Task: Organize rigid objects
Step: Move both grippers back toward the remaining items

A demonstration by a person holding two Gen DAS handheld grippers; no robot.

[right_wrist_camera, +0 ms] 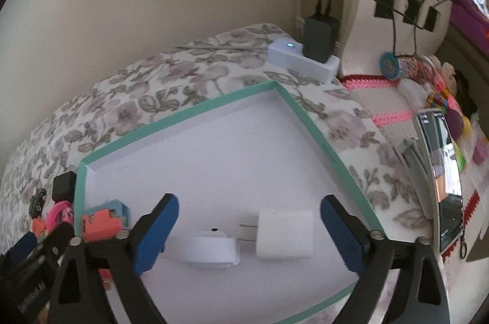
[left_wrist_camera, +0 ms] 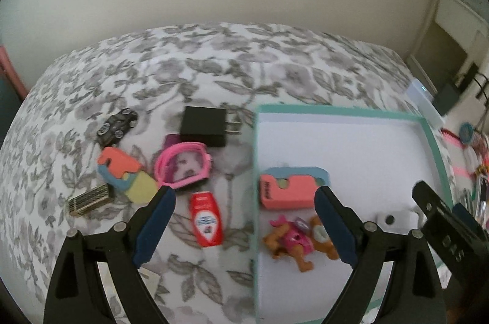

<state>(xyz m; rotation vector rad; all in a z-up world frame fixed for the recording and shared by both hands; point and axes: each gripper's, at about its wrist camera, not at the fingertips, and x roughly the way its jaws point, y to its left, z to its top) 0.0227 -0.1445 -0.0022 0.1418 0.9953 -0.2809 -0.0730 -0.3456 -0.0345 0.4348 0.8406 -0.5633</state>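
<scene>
Red bottle (left_wrist_camera: 205,219): laid flat on the flowered bedspread (left_wrist_camera: 214,64) just left of the box wall, outside the box (left_wrist_camera: 429,140); cap end turned away from the camera, long axis running roughly along the box's left wall.
Bottle versus left tongs (left_wrist_camera: 244,197): seen between the two spread blue pads, a little beyond their tips and nearer the left one; its long axis is judged to lie about square to the line between the pads, so little wrist roll seems needed.
Nearer hand: the left, by judgement; the right tongs (right_wrist_camera: 249,208) are held over the box interior.
Left tongs: apart, nothing gripped.
Right tongs: apart, nothing pressed; a white plug (right_wrist_camera: 285,235) lies between the pads on the box floor, prongs pointed left toward a white strip (right_wrist_camera: 207,249).
Inside the box: coral block (left_wrist_camera: 288,191), toy figure (left_wrist_camera: 293,241).
Left of the box: pink goggles (left_wrist_camera: 183,166), black plug (left_wrist_camera: 206,127), toy car (left_wrist_camera: 117,127).
</scene>
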